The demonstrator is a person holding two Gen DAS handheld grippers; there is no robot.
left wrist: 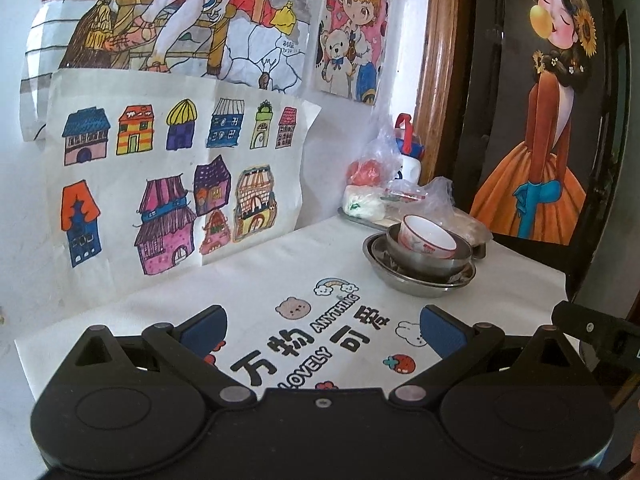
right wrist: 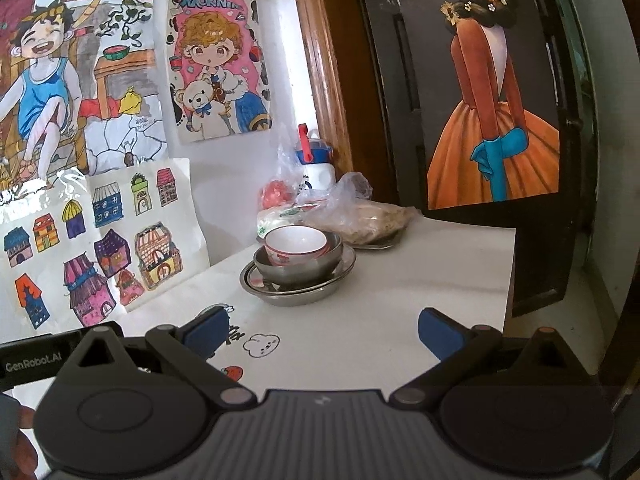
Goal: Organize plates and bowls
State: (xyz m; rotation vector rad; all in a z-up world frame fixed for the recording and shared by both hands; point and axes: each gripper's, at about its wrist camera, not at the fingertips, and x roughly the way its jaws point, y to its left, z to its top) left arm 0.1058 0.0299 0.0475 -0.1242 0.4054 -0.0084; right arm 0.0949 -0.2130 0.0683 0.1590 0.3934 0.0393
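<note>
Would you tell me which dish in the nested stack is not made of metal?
The white ceramic bowl with the red pattern, on top. The bowl under it and the bottom plate are plain steel.

White wall (left wrist: 24, 208) full of kid drawings (left wrist: 176, 184). Right of wall: brown wood door frame (left wrist: 440, 80), then dark door (right wrist: 404, 80) with girl poster (left wrist: 548, 112).

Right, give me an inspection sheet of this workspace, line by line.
Surface: white printed cloth covers the table.
Job's things: ceramic bowl nested in steel bowl, both on steel plate, stacked at the far side.
Clutter: plastic bags of food on a tray and a bottle behind the stack.
Grippers: left gripper open, empty; right gripper open, empty; both short of the stack.
Cables: nothing seen.
Surroundings: drawings on the wall, dark door with a painting.
</note>
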